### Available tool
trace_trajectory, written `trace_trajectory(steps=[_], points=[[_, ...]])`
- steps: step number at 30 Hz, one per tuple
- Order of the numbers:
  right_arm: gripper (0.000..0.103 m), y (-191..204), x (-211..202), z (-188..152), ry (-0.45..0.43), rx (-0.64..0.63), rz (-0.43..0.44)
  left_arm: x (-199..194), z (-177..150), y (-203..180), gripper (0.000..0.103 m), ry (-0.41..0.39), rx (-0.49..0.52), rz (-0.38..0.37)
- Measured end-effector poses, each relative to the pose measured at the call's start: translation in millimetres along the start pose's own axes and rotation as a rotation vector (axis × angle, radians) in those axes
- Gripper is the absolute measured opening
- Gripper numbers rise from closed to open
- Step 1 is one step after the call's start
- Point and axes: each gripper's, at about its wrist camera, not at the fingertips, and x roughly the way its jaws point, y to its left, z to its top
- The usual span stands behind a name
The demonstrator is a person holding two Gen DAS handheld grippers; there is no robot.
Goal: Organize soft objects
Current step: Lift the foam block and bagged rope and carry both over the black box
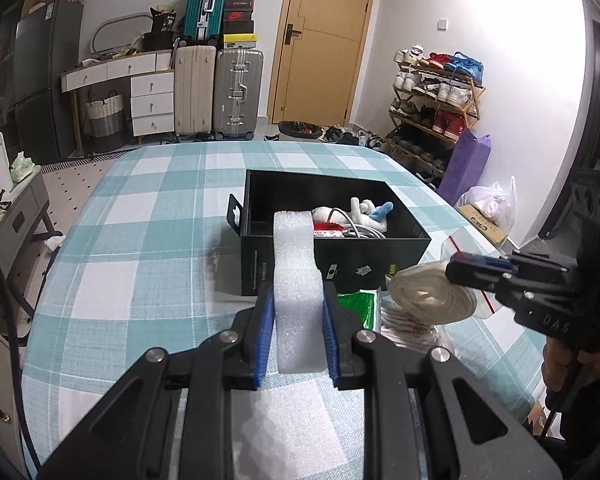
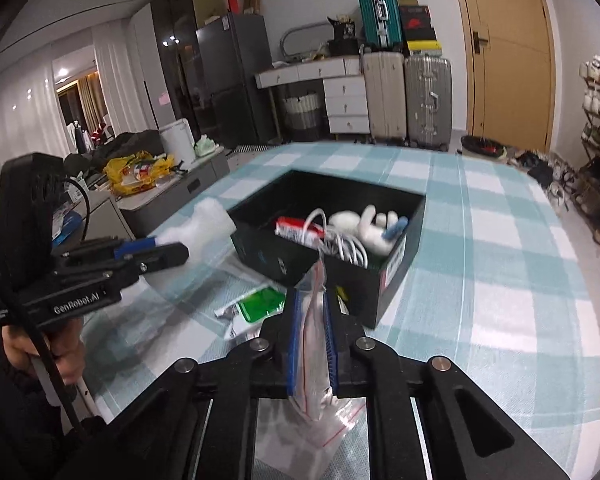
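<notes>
My left gripper is shut on a white foam strip, held above the checked tablecloth just in front of the black box; it also shows in the right wrist view with the foam strip. My right gripper is shut on a clear zip bag with a red seal, near the box. In the left wrist view the right gripper holds the bag over a cream rolled band. The box holds a white plush toy, a white cable and a red packet.
A green-and-white packet lies on the table in front of the box, beside a striped cloth. Suitcases, drawers, a door and a shoe rack stand beyond the table. A side cabinet stands left.
</notes>
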Motion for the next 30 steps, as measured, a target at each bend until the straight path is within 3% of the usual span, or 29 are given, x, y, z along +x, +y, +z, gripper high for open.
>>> trace_trajectory(steps=[7, 13, 30], points=[[0.022, -4.7, 6.4, -9.1, 0.047, 0.001, -0.028, 0.9, -1.9, -0.9, 0.021, 0.003, -0.002, 0.000], [0.020, -11.4, 17.8, -19.3, 0.076, 0.008, -0.028, 0.8, -1.8, -0.8, 0.021, 0.001, -0.002, -0.001], [0.016, -4.9, -17.4, 5.4, -0.100, 0.022, 0.034, -7.6, 17.4, -1.1, 0.021, -0.057, 0.009, -0.002]])
